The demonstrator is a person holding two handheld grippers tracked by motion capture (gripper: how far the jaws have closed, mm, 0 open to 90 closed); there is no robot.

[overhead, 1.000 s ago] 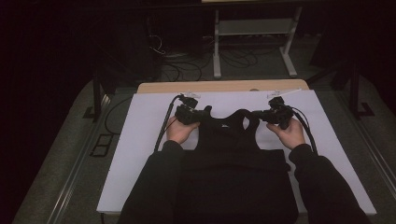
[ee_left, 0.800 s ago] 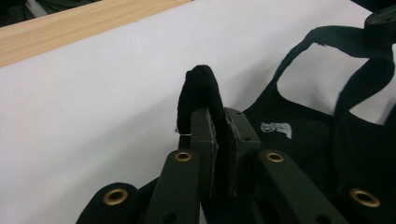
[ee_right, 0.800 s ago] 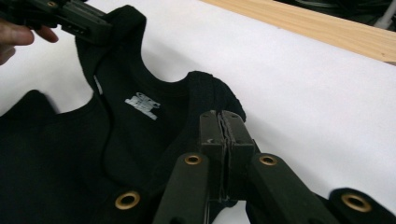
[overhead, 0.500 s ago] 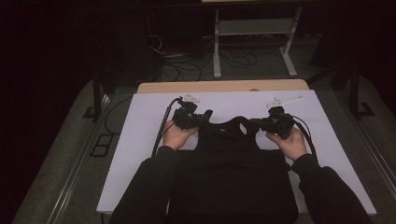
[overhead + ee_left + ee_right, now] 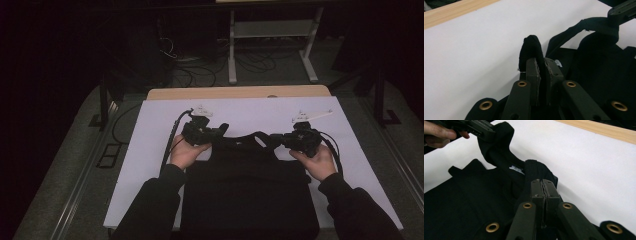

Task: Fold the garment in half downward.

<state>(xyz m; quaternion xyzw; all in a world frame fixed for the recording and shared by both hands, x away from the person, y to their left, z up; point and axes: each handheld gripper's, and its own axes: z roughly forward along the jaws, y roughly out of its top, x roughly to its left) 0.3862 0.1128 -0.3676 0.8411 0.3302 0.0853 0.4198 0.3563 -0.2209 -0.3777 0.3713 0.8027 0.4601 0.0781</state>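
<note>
High view: I've got the black garment [image 5: 247, 190] flat on the white table cover [image 5: 150, 165], hem at the near edge, bare white far side & both flanks. Left gripper [image 5: 216, 133] & right gripper [image 5: 281, 140] each pinch a shoulder strap.

Left gripper view: jaws clamped on strap fold [image 5: 531, 50], white room left.

Right gripper view: jaws clamped tight on strap [image 5: 537, 173], wooden edge [image 5: 604, 128] beyond.

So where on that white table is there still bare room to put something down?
The far strip of the white sheet, between the pale wooden table edge and the black sleeveless garment, is bare. So are narrow margins left and right of the garment. The near middle is crowded by it, both hands and both grippers.
</note>
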